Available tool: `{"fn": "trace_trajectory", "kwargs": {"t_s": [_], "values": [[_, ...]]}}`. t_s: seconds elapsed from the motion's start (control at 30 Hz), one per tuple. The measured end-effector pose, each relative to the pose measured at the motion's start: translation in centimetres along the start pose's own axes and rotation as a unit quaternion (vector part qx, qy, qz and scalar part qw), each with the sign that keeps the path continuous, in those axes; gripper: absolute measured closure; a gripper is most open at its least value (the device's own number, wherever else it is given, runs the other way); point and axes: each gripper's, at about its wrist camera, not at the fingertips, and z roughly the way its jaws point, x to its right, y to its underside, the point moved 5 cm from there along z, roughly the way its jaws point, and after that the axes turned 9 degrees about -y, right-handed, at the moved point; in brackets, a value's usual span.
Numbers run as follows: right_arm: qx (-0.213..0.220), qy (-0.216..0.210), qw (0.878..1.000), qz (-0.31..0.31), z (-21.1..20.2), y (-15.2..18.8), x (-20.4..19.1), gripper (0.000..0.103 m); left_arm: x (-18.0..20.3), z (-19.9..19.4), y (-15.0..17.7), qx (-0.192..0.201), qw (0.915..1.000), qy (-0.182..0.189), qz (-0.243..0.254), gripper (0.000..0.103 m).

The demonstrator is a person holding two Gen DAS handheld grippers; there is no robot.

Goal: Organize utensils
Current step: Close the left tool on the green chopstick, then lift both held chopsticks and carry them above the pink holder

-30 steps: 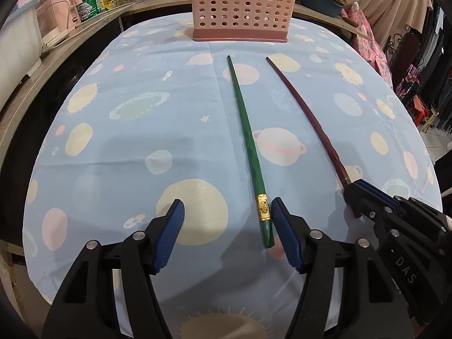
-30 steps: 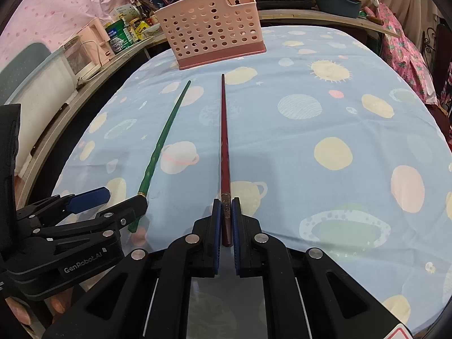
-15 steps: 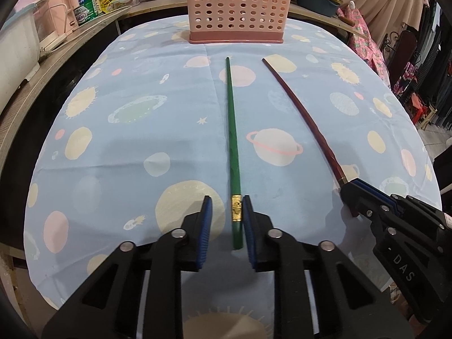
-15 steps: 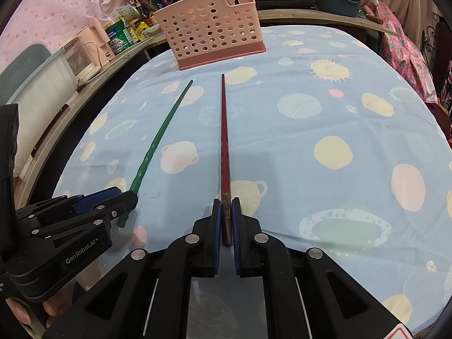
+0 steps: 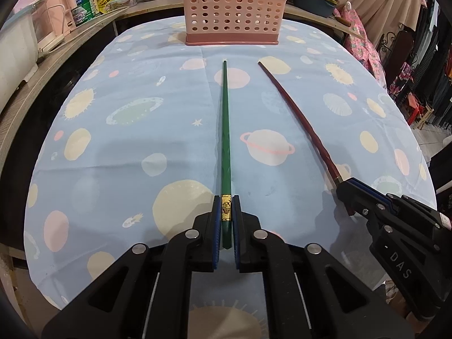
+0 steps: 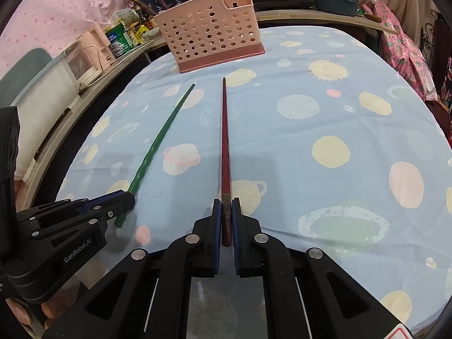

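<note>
The left gripper has its jaws pinching the green chopstick at its thick end, right on the gold band. The right gripper pinches the red chopstick the same way, at its dark decorated collar. Both sticks lie flat on the table, side by side and near each other without touching, their thin tips pointing toward the far edge, where the pink basket stands upright.

The step in hand looks like lifting both sticks for the basket. Each grip sits far from the stick's middle, so the long thin end will tend to droop or swing; a firm squeeze and a slow, level lift should help. It seems wise to raise the tips clear of the cloth before moving forward, keep the two sticks apart so they do not cross, then tilt each one tip-down over the basket's open top rather than pushing against its holed wall.

Readable writing: "GenRobot.AI" on the left gripper's body in the right wrist view, and "DAS" on the right gripper's body in the left wrist view. The labels on the tins and bottles on the shelf beyond the far left corner are too small to read.
</note>
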Motion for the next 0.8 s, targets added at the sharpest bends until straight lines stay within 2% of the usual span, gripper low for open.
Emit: {"fn": "trace_trajectory", "kwargs": {"t_s": [0.27, 0.47, 0.8], "values": [[0.021, -0.006, 1.0, 0.003, -1.5, -1.1, -0.2, 0.096, -0.7, -1.9, -1.0, 0.018, 0.9997, 0.004, -0.013, 0.096], [0.048, -0.014, 0.999, 0.006, -3.5, -3.1, -0.2, 0.096, -1.7, -4.0, -2.5, 0.04, 0.9986, 0.009, -0.033, 0.096], [0.12, -0.025, 0.992, 0.004, -7.8, -9.1, -0.4, 0.096, -4.1, -7.7, -7.2, 0.094, 0.993, 0.011, -0.071, 0.096]]}}
